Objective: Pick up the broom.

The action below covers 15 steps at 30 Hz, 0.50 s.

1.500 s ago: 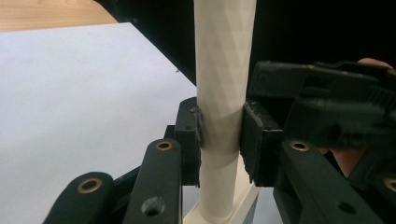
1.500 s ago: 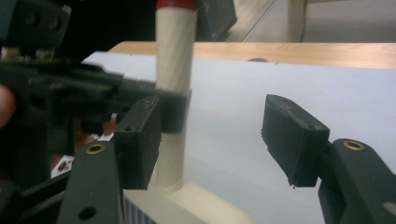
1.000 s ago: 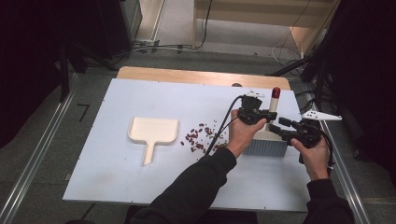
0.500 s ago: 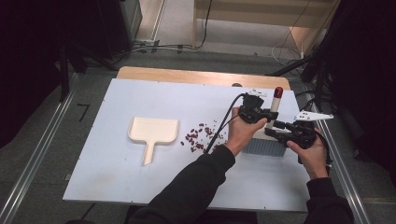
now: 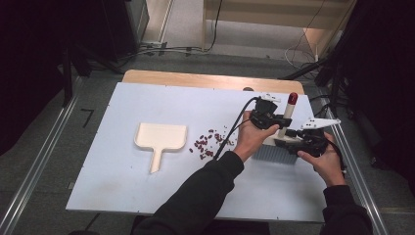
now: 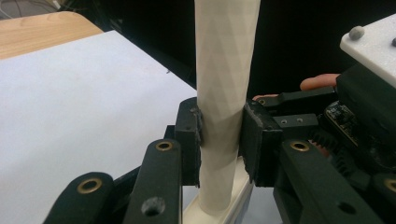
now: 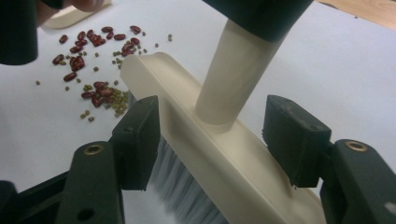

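A cream hand brush stands on its grey bristles at the table's right, its handle upright with a red tip. My left gripper is shut on that handle, one pad on each side. My right gripper is low beside the brush. Its open jaws straddle the brush head, the right pad clearly apart from it. These jaws have just been opening a little with the head between them. Red and small green beans lie scattered left of the brush.
A cream dustpan lies flat on the white board, left of the beans, handle toward the person. A wooden tabletop edge runs behind the board. Metal rails flank both sides.
My right hand has edged slightly left toward the brush head. The left gripper and the brush handle have stayed put.
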Tool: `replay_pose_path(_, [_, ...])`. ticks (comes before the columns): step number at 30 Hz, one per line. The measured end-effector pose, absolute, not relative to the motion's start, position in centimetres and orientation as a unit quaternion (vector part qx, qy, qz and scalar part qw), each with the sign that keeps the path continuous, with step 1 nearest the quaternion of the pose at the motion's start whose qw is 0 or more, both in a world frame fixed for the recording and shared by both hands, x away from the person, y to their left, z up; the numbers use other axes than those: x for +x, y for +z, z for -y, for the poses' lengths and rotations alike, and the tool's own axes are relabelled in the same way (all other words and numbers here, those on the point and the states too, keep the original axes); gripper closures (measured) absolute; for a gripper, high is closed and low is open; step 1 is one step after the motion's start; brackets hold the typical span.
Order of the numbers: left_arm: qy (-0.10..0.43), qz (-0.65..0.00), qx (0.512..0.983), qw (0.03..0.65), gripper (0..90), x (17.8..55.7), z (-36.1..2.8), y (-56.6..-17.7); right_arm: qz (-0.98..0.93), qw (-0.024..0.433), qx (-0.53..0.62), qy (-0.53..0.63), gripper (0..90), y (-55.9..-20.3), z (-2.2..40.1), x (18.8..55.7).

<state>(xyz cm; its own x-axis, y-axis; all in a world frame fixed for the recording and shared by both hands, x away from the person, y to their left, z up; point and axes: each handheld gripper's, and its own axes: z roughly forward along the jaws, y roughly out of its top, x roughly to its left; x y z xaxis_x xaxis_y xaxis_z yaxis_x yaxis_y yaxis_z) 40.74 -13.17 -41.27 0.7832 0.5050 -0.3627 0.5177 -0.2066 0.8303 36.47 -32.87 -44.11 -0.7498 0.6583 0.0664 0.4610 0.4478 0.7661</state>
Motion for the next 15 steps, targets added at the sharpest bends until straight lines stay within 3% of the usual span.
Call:
replay_pose_path(4, [-0.009,-0.331,0.774,0.540,71.4,40.7,13.2,-41.3,-0.852,0.135,0.321,0.392,41.0,-43.9,32.7,36.4])
replay_pose_path(15, [-0.016,-0.317,0.775,0.547,71.4,40.5,13.4,-41.2,-0.858,0.118,0.309,0.393,52.2,-42.9,32.6,36.0])
